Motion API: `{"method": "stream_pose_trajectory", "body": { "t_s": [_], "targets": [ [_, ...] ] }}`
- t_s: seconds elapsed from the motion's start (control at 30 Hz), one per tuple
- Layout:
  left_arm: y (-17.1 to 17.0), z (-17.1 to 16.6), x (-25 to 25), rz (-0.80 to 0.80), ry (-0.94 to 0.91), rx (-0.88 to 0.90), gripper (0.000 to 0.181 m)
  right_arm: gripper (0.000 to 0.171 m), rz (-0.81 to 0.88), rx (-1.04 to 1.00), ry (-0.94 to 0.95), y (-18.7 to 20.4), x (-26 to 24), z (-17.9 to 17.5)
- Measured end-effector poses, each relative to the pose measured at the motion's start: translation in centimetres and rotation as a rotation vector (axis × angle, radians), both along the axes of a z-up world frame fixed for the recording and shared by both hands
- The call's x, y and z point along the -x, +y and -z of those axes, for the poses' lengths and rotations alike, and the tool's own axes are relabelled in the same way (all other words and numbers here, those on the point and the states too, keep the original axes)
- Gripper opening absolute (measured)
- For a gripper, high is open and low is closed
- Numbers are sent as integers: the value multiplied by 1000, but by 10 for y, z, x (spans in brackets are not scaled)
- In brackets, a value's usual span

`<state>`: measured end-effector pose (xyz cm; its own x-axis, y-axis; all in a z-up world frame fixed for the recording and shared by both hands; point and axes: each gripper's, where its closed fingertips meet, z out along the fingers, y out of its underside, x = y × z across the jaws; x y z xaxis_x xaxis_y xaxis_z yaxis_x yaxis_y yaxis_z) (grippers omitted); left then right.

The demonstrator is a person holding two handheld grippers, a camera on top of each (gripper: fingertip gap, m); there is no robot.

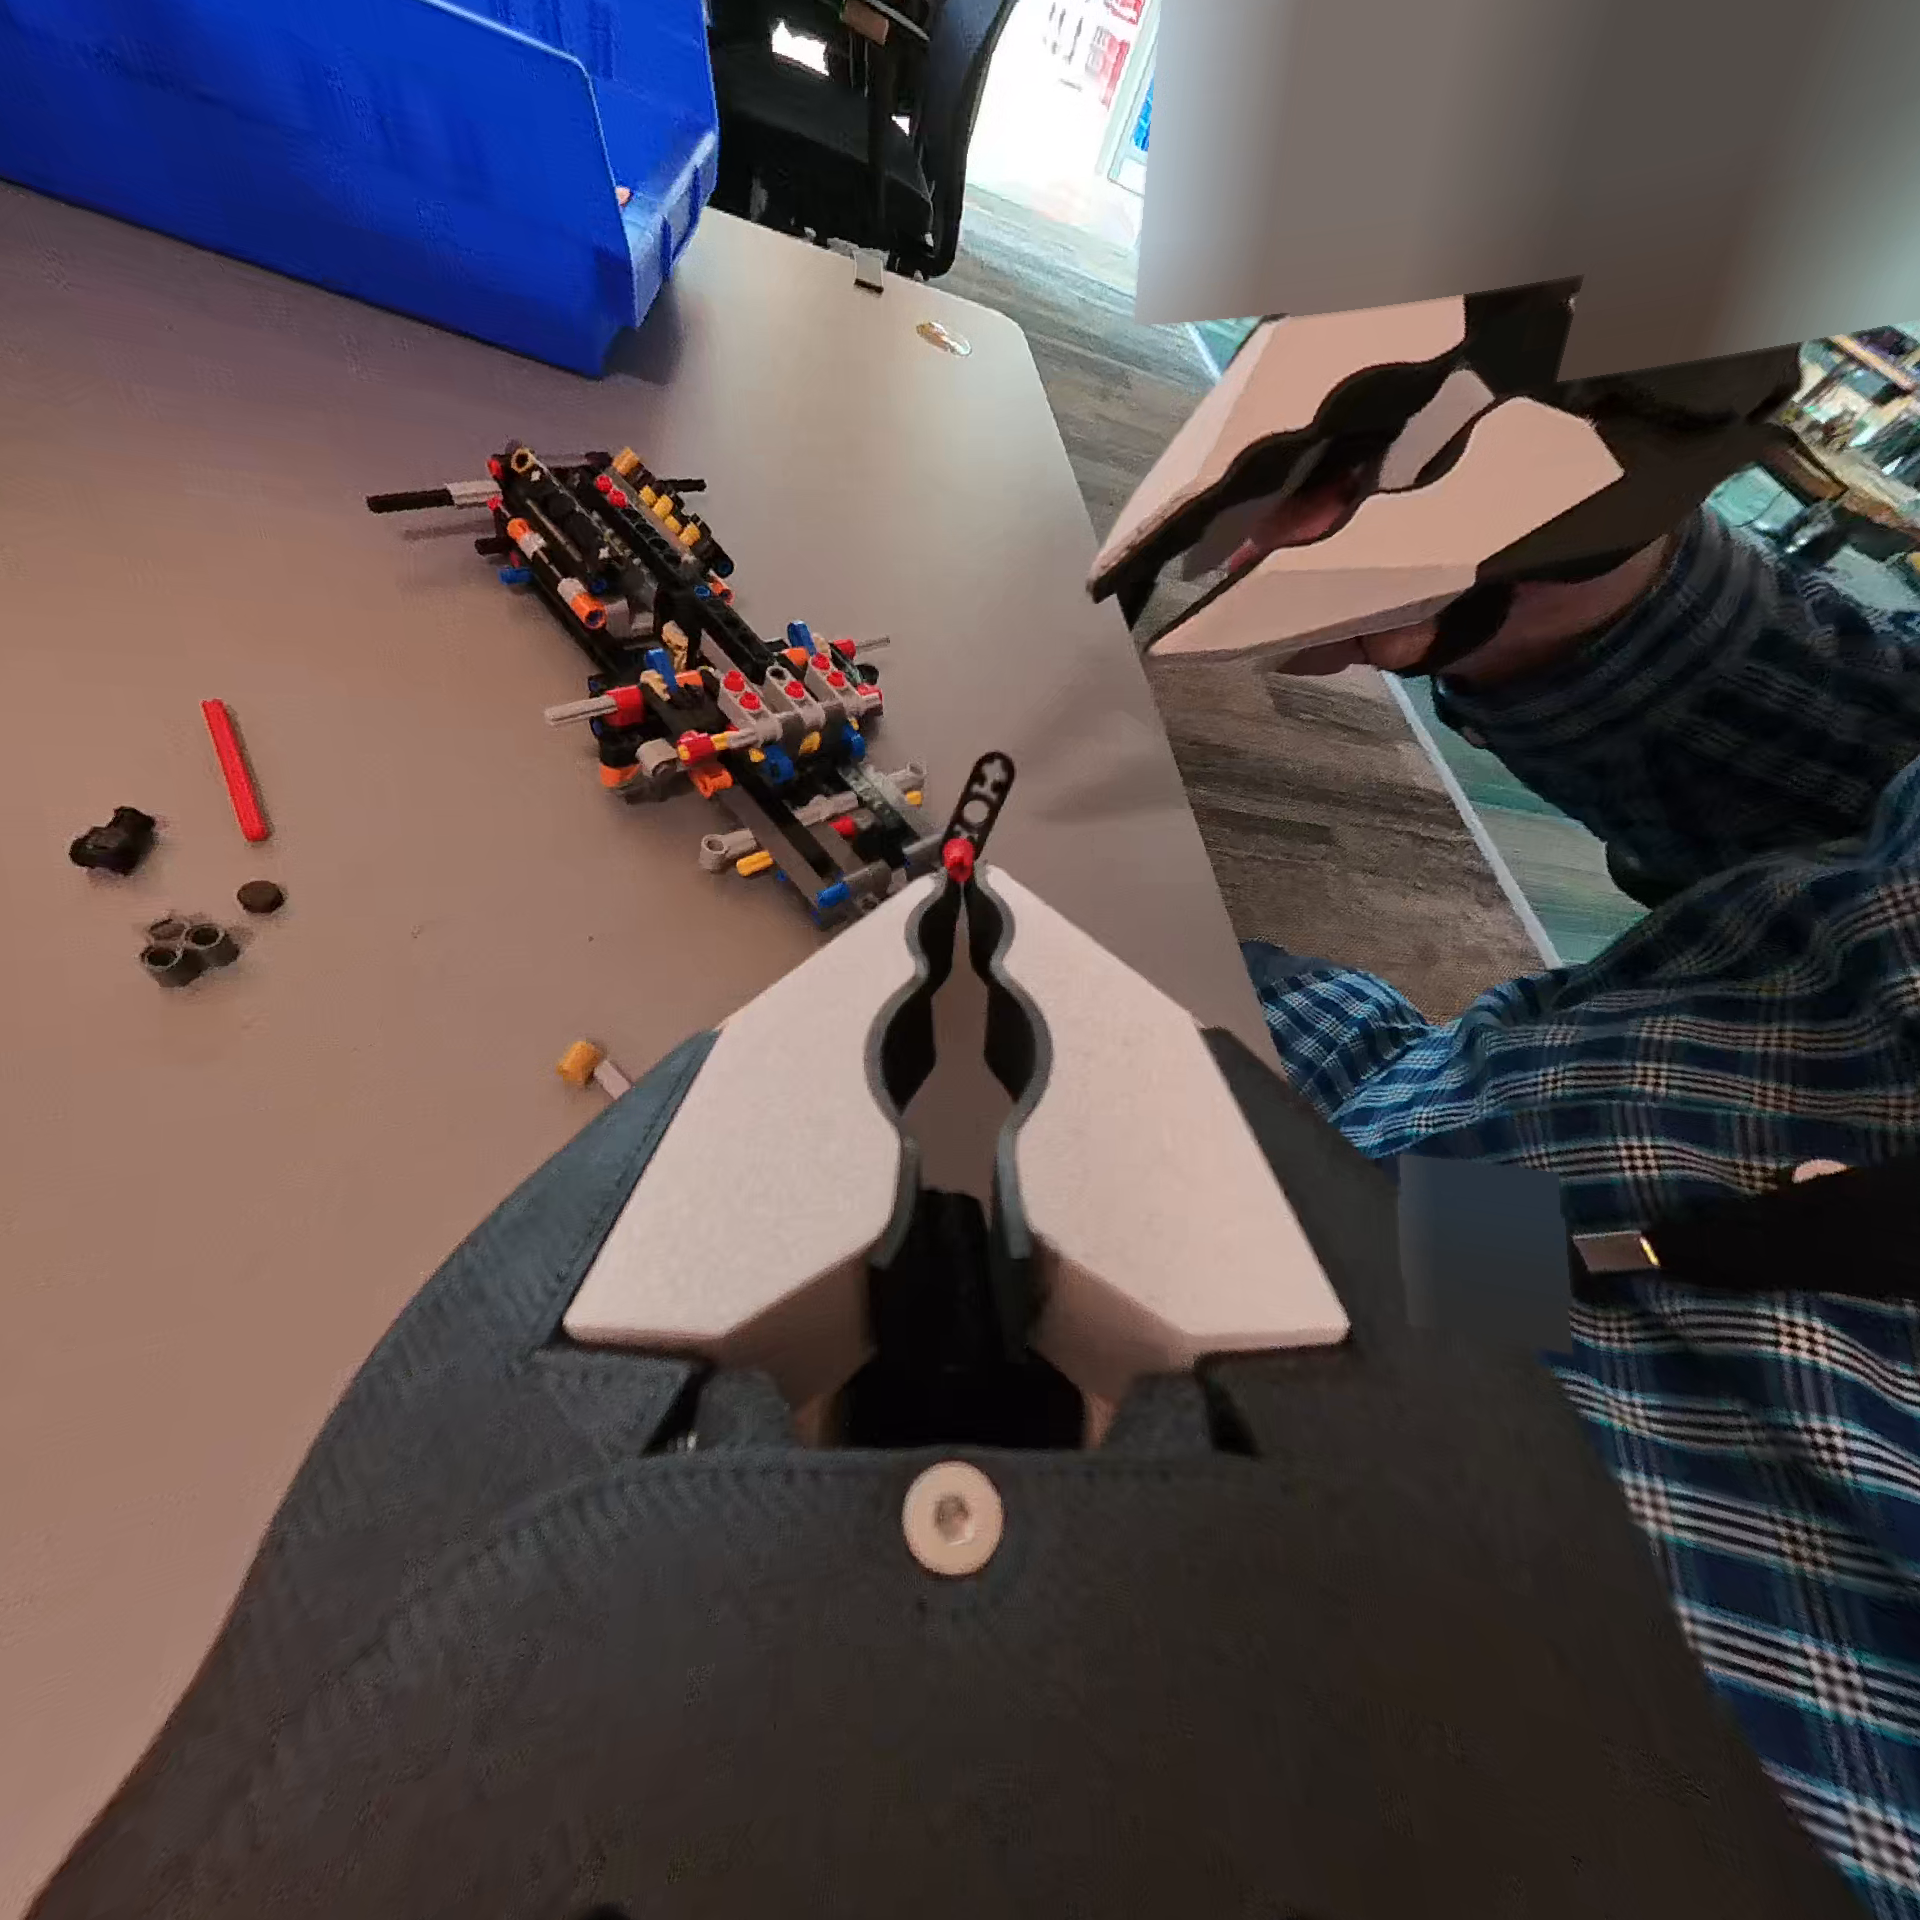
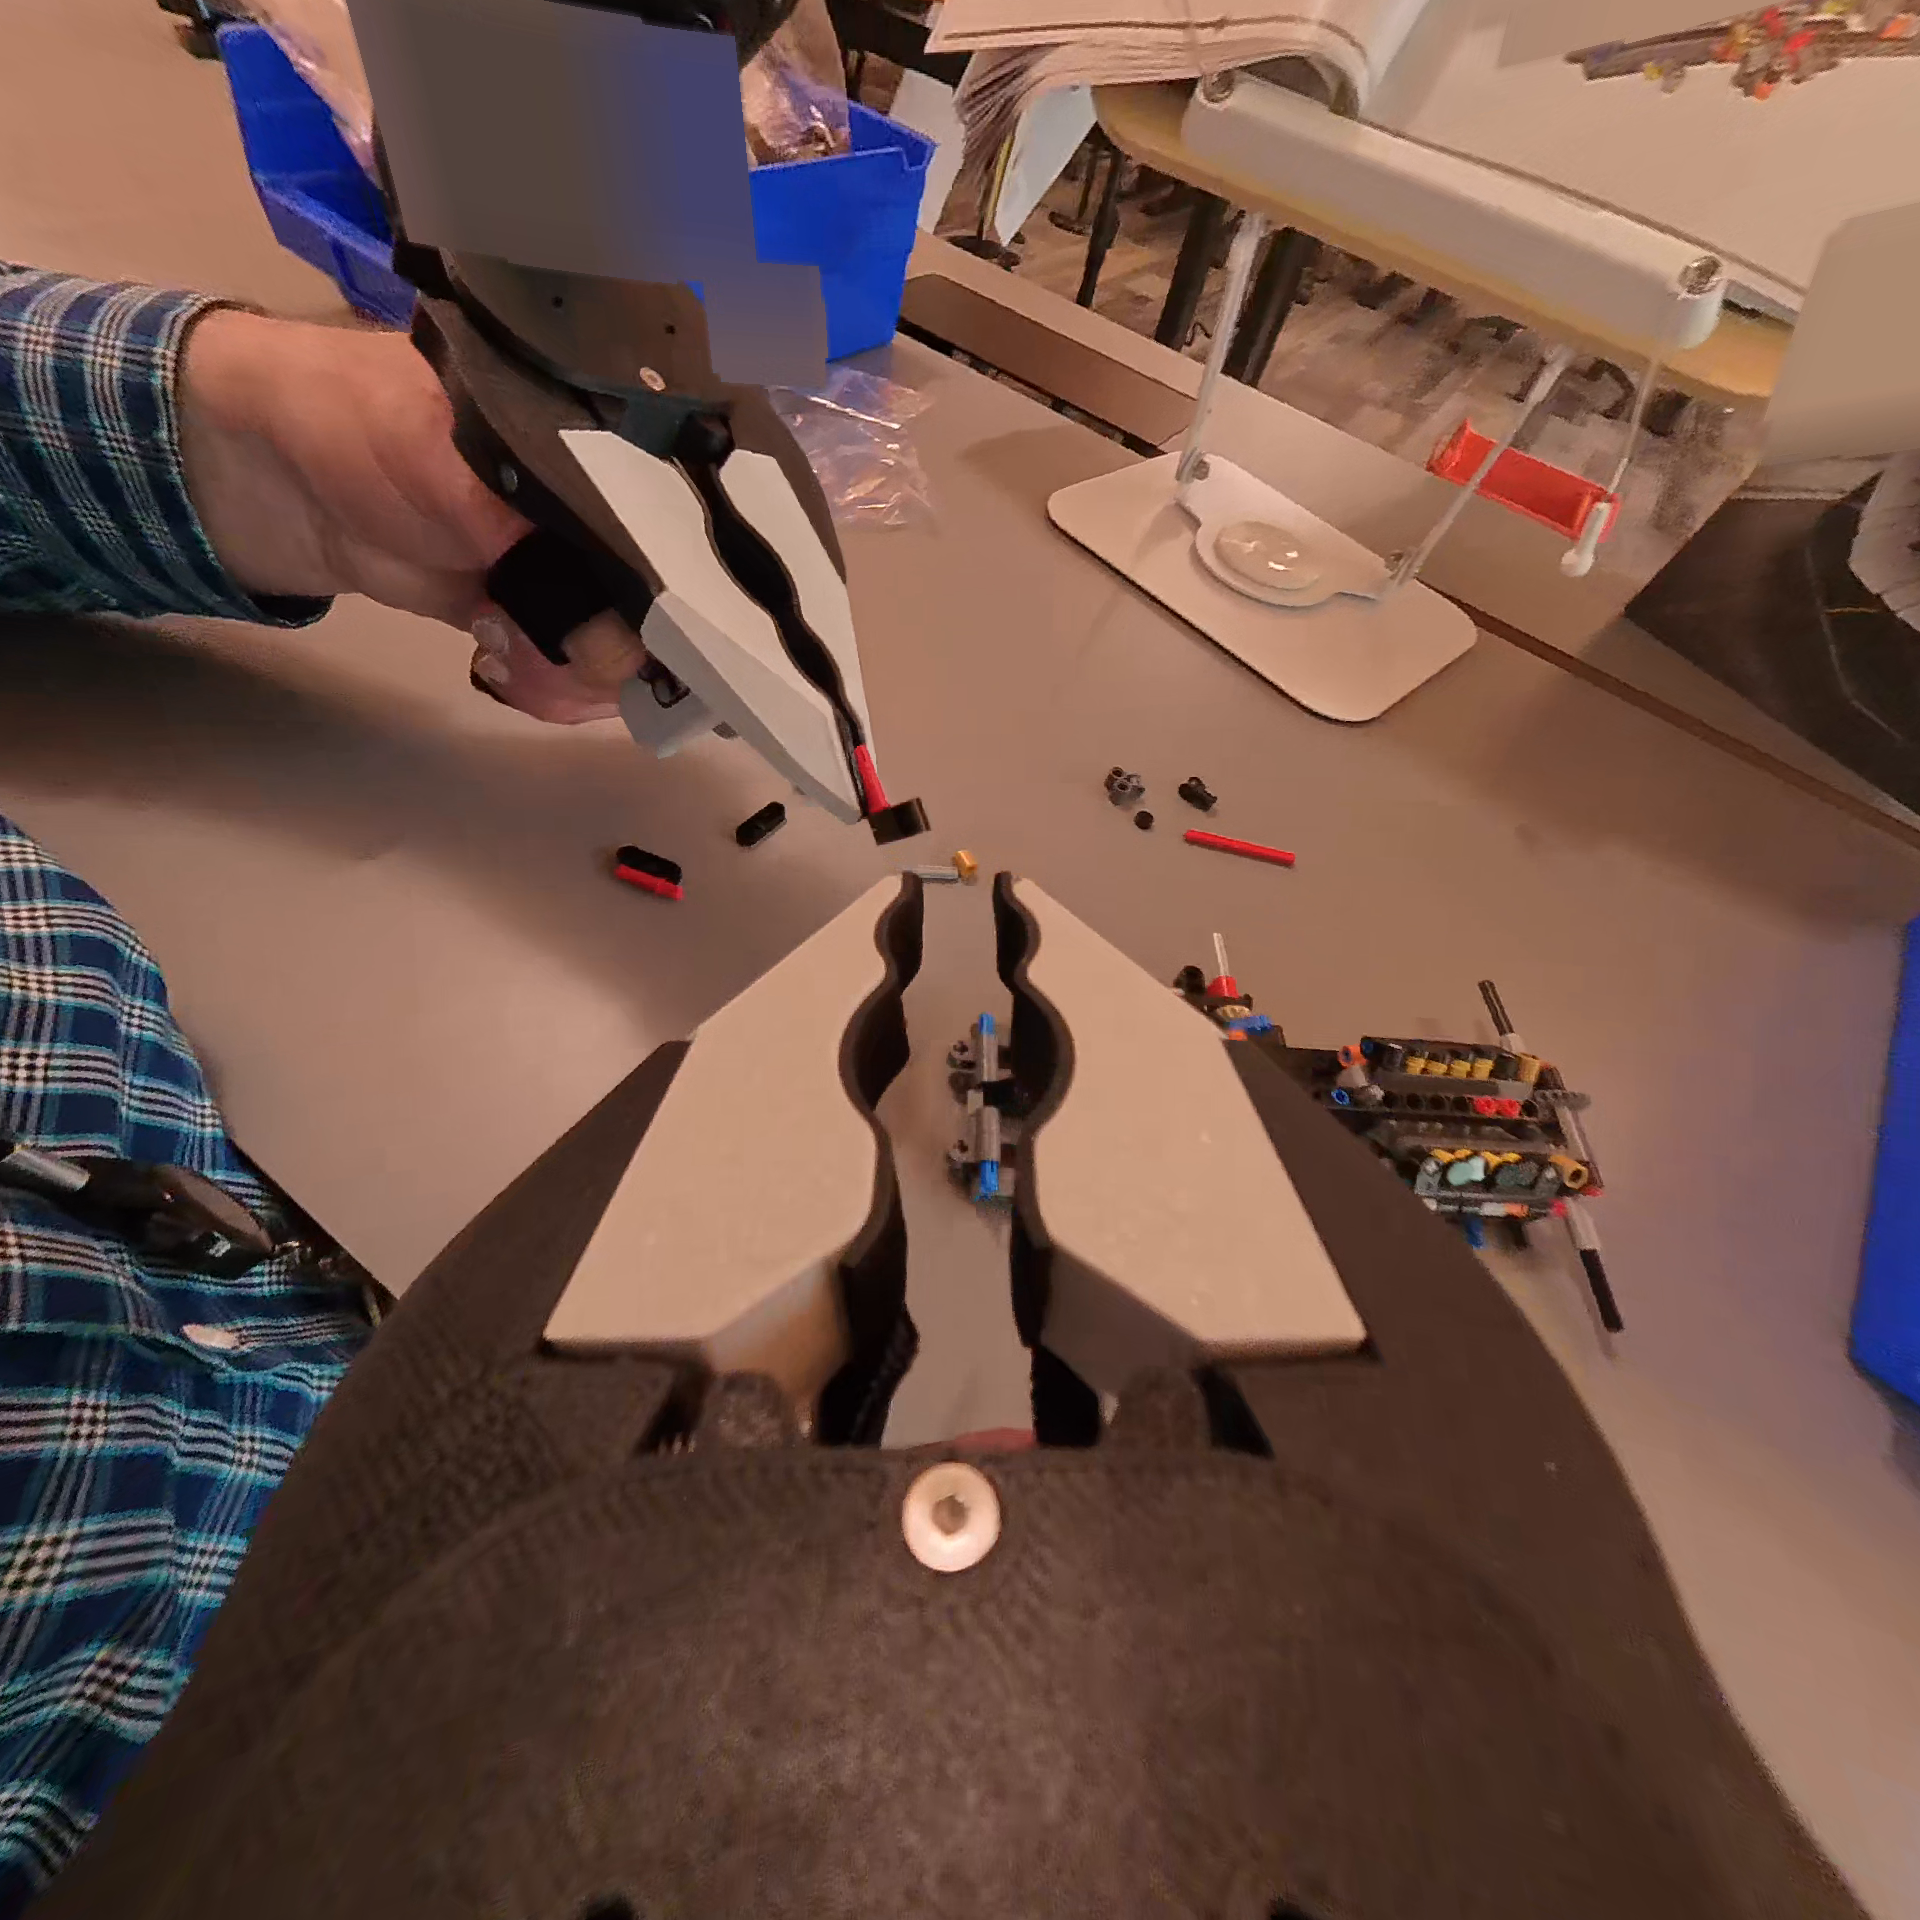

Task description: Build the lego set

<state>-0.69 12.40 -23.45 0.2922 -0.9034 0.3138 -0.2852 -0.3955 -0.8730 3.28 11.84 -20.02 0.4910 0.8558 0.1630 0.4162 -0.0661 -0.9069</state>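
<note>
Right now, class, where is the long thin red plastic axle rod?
The long thin red axle rod lies loose on the grey table, left of the lego chassis in the left wrist view, beside small black pieces.

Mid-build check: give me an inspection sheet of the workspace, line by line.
Surface: grey table, mostly bare around the parts.
Job's things: long chassis build lying flat; small black beam on a red pin gripped in the left tongs; small sub-assembly on the table beneath the right tongs.
Clutter: red axle, black bits, grey connectors, yellow-grey pin, black-and-red pieces, plastic bag.
Grippers: left tongs shut on the pin; right tongs open, empty, raised off the table.
Cables: nothing seen.
Surroundings: blue bin, stand magnifier, chair.
</note>
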Motion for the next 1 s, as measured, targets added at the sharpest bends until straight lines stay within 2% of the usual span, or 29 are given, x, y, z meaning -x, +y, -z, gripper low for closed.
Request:
{"method": "stream_pose_trajectory", "body": {
  "t_s": [0.43, 0.8, 0.93, 1.0],
  "targets": [
    [6, -4, -14, -3, -2, 45, 1, 18, 117, 7, -16, 10, -32, 11],
    [11, 1, -11, -23, -41, 110, 1, 20, 151, 1, -40, 11, -40, 20],
    [13, 3, -11, -27, -40, 112, 1, 23, 180, 8, -39, 16, -45, 25],
    [13, 4, -10, -26, -41, 115, 1, 30, 219, 15, -39, 22, -50, 27]
  ]
}}
